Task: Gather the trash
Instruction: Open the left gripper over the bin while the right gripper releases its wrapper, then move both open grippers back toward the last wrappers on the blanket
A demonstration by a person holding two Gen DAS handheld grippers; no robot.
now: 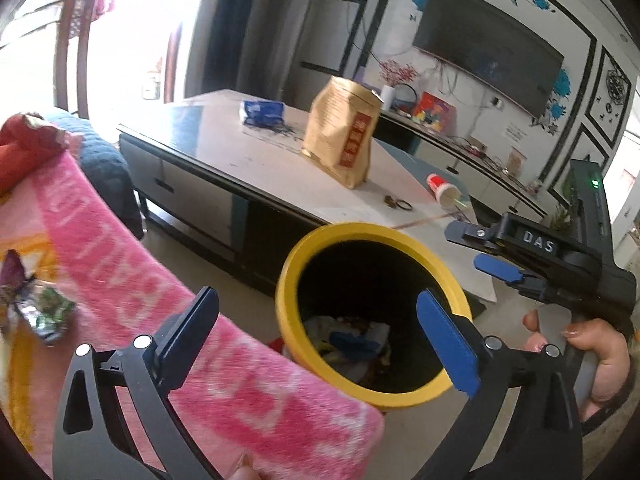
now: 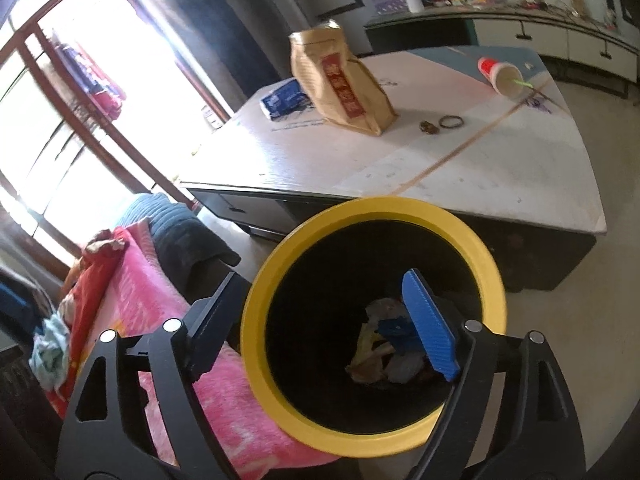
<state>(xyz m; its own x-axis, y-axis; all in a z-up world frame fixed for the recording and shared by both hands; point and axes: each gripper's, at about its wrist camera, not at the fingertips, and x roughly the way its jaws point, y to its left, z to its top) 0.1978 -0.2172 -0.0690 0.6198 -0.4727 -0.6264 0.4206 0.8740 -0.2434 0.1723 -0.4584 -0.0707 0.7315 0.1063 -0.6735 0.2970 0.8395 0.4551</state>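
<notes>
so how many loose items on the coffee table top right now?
5: blue packet at the far end, upright brown paper bag mid-table, tipped red-and-white cup near the right edge, small brown object beside a dark ring. The bag may hide more.

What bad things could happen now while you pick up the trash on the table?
The paper cup lies on its side near the table edge, so a nudge might roll it off. The tall brown bag stands upright and could tip if bumped. The yellow bin sits close under both open grippers, left and right, so a careless swing might knock it.
</notes>
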